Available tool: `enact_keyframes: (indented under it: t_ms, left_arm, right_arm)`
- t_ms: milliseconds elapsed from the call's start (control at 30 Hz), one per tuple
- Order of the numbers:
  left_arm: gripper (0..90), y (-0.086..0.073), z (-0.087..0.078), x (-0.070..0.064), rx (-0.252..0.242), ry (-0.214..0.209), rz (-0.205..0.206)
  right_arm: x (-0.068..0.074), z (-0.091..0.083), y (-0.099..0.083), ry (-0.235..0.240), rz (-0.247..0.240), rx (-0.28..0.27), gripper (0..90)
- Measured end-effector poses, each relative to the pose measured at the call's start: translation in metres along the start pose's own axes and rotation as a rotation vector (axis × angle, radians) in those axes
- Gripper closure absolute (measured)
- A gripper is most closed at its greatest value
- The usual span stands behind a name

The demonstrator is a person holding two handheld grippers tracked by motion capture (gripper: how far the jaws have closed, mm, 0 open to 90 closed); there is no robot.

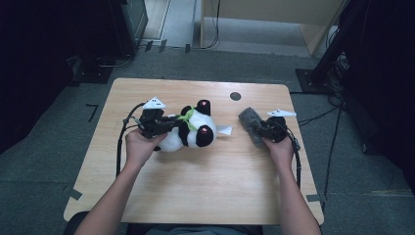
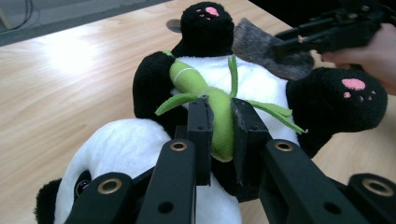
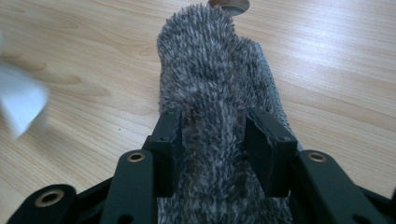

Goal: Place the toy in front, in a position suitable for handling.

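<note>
A black-and-white plush panda [image 1: 188,129] lies on its back on the wooden table [image 1: 195,181], its feet pointing to the right. A green felt bamboo stalk [image 2: 219,112] lies across its white belly [image 2: 252,79]. My left gripper [image 2: 219,135] is shut on that stalk, one jaw pressing each side; from above the left gripper [image 1: 171,125] sits at the panda's left. To the right, my right gripper [image 3: 212,135] is shut on a raised fold of a grey furry piece [image 3: 205,60] that rests on the table. In the high view this grey furry piece [image 1: 247,117] lies just left of the right gripper [image 1: 257,128].
A white tag [image 1: 224,130] sticks out of the panda toward the grey piece. A dark round hole [image 1: 235,96] sits in the tabletop near the far edge. Dark equipment and cables surround the table on the floor.
</note>
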State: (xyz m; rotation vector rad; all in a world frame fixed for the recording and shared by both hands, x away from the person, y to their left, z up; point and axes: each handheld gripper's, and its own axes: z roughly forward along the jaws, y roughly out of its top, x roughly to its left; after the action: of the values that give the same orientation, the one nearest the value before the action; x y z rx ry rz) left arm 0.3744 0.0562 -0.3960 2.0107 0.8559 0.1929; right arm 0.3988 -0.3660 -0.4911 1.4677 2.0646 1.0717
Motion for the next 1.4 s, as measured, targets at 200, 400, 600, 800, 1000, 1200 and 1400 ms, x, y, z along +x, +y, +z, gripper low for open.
enact_keyframes:
  t_ms: [200, 400, 600, 800, 1000, 1200, 1400]
  left_arm:
    - [79.7, -0.008, 0.005, -0.017, 0.020, -0.028, -0.002]
    - [79.6, -0.012, 0.011, -0.031, 0.017, -0.069, -0.014]
    - [79.2, -0.017, 0.019, -0.038, 0.018, -0.083, -0.010]
    - [77.7, -0.018, 0.018, -0.036, 0.019, -0.090, -0.015]
    - [66.9, -0.018, 0.014, -0.036, -0.005, -0.074, -0.006]
    - [56.5, -0.019, 0.013, -0.037, 0.002, -0.042, 0.016]
    - [44.1, -0.019, 0.011, -0.035, 0.001, -0.056, 0.030]
  right_arm:
    - [0.000, 0.005, 0.000, 0.004, 0.002, 0.016, 62.7]
    - [0.002, 0.010, 0.000, 0.004, -0.008, 0.034, 65.5]
    - [0.002, 0.015, -0.002, -0.002, -0.017, 0.059, 74.0]
    - [0.001, 0.014, -0.001, 0.005, -0.002, 0.063, 77.3]
    - [0.001, 0.009, 0.004, 0.017, 0.015, 0.064, 77.4]
    - [0.003, 0.005, 0.009, 0.033, 0.029, 0.064, 77.6]
    - [0.007, -0.004, 0.015, 0.041, 0.041, 0.051, 77.6]
